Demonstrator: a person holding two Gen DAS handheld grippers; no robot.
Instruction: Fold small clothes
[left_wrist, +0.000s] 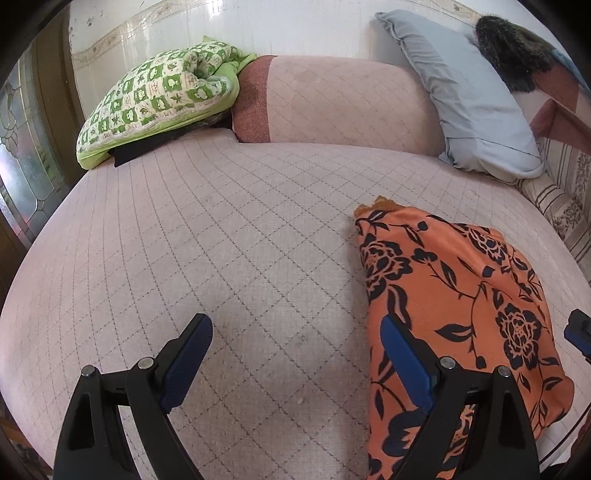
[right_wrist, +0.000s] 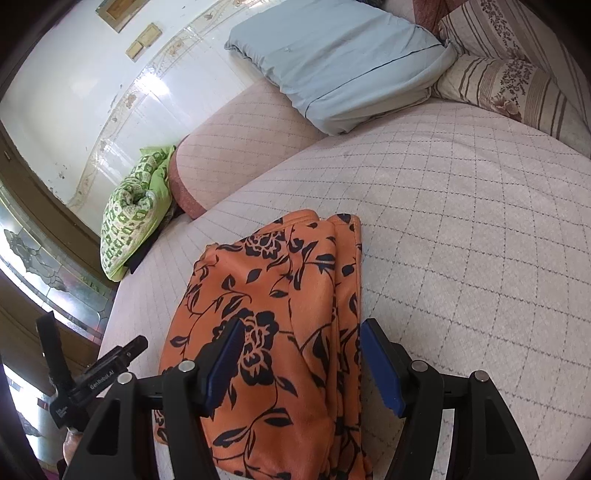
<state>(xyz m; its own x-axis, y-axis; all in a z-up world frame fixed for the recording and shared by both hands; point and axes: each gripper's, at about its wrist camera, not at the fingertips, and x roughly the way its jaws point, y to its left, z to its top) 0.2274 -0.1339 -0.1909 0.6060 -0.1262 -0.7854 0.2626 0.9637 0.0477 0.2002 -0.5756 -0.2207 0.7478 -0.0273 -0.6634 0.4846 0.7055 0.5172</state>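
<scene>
A folded orange garment with a black flower print (left_wrist: 461, 295) (right_wrist: 266, 280) lies on the pink quilted bed cover (left_wrist: 240, 240) (right_wrist: 461, 221). My left gripper (left_wrist: 295, 321) hovers open and wide over the bare cover just left of the garment; its right finger (left_wrist: 402, 358) overlaps the garment's left edge. My right gripper (right_wrist: 303, 325) stands open above the garment's near end, one finger over the cloth and the other (right_wrist: 380, 362) at its right edge, the pads not pressing. Each gripper shows at the edge of the other's view: the right one (left_wrist: 580, 336), the left one (right_wrist: 96, 369).
A green checked quilt (left_wrist: 159, 96) (right_wrist: 129, 214) lies bundled at the far left by a pink bolster (left_wrist: 332, 99). A grey-blue pillow (left_wrist: 469, 92) (right_wrist: 343, 62), a striped floral pillow (right_wrist: 509, 85) and a dark furry item (left_wrist: 509, 48) sit at the back right. A glass door (left_wrist: 22, 147) stands left.
</scene>
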